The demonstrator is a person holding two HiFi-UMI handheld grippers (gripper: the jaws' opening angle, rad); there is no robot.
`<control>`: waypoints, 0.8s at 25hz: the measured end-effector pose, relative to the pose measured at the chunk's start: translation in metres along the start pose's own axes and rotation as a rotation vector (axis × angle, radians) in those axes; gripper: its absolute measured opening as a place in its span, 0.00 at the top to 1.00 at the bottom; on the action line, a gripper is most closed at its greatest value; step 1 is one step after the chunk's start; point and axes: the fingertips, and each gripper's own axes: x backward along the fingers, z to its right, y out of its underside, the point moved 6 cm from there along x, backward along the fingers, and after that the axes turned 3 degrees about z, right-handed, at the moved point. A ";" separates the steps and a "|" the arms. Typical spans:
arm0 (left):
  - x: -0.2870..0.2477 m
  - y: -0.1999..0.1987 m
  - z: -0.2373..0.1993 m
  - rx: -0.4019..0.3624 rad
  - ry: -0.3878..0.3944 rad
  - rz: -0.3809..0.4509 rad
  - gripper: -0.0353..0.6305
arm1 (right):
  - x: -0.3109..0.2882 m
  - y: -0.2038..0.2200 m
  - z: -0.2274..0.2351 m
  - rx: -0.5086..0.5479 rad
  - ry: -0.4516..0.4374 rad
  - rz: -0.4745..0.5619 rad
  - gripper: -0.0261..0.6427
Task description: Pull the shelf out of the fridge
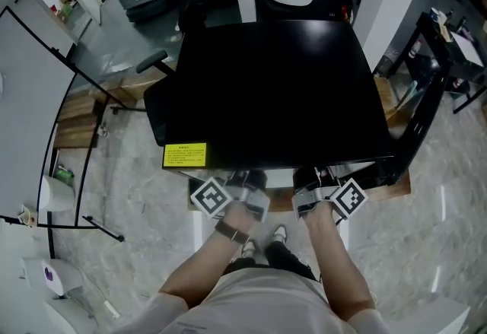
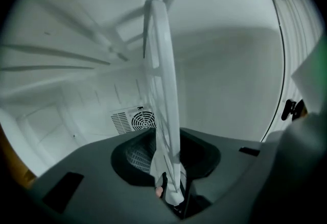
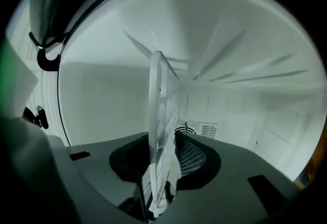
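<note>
The fridge (image 1: 274, 89) shows from above as a black box with a yellow label (image 1: 186, 155) at its front left. Both grippers reach in under its front edge, the left gripper (image 1: 251, 180) beside the right gripper (image 1: 312, 179), and their fingertips are hidden there. Inside, the white shelf (image 2: 159, 65) runs edge-on away from the left gripper (image 2: 171, 169), whose jaws are closed on its front rim. In the right gripper view the same white shelf (image 3: 158, 100) stands edge-on between the jaws of the right gripper (image 3: 162, 169), which clamp its rim.
White ribbed fridge walls surround the shelf, with a round fan vent (image 2: 134, 120) on the back wall. Outside, a black office chair (image 1: 163, 89) and a wooden pallet (image 1: 84, 116) stand to the left, and a black table frame (image 1: 434, 89) to the right. The person's feet are on a marble floor (image 1: 152, 249).
</note>
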 end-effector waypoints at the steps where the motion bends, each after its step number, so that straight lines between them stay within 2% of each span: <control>1: -0.001 -0.002 0.000 0.001 0.006 0.006 0.80 | -0.003 -0.001 0.000 -0.001 -0.002 0.002 0.80; 3: -0.003 -0.003 0.002 0.009 0.022 0.012 0.85 | -0.006 -0.001 -0.003 0.001 -0.009 0.008 0.81; 5: -0.003 -0.001 0.002 0.024 0.031 0.016 0.86 | -0.007 -0.002 -0.004 0.000 -0.014 0.015 0.86; 12: -0.002 -0.002 -0.001 0.089 0.039 0.038 0.88 | -0.008 0.000 -0.006 0.010 -0.001 0.022 0.89; 20: 0.003 0.001 0.003 0.091 0.024 0.041 0.89 | -0.002 0.001 -0.007 0.006 0.012 0.029 0.89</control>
